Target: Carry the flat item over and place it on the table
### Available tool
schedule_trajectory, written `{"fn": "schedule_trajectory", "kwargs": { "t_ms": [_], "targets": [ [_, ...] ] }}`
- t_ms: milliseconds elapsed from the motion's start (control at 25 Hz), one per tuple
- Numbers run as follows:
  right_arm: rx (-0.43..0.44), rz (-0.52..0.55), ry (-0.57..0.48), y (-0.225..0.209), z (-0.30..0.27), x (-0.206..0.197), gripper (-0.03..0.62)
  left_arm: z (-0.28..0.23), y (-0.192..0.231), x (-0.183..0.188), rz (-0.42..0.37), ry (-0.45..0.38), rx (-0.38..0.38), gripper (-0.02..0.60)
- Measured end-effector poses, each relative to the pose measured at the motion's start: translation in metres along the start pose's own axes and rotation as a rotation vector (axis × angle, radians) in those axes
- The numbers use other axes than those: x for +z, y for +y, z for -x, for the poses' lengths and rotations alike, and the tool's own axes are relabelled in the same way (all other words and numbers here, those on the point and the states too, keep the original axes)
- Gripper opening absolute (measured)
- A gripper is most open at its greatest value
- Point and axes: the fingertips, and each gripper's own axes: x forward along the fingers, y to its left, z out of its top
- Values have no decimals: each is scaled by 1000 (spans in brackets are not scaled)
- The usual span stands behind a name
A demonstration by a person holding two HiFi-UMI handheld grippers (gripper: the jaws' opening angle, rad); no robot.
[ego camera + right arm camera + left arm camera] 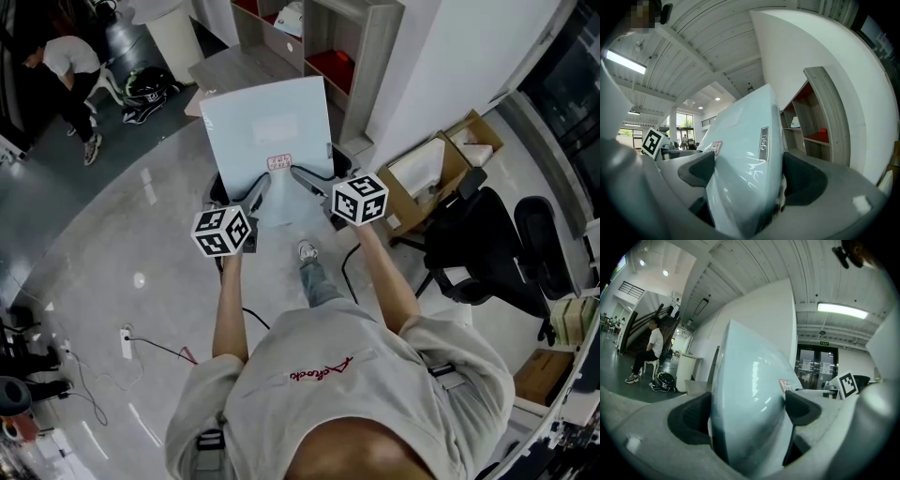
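Flat item, red-printed label unreadable, clamped by left tool and right tool.

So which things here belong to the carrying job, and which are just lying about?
In the job: flat pale blue glossy panel; left gripper and right gripper, both clamped on its near edge.

Lying about: wooden shelf unit, open cardboard box, black office chair, black helmet on the floor, white power strip.
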Motion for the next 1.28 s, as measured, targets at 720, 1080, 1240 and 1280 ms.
{"fn": "schedule_trajectory", "kwargs": {
  "t_ms": [720,1080,1240,1280],
  "targets": [
    [47,-19,23,-95,-133,39,471,-132,81,46,7,7,50,508],
    [73,-24,33,-144,-203,56,469,-200,124,66,10,5,80,508],
    [80,-31,36,-158,-226,60,469,-220,139,74,5,8,89,508],
    [81,-32,35,-160,-231,61,469,-224,143,75,5,8,90,508]
  ]
}}
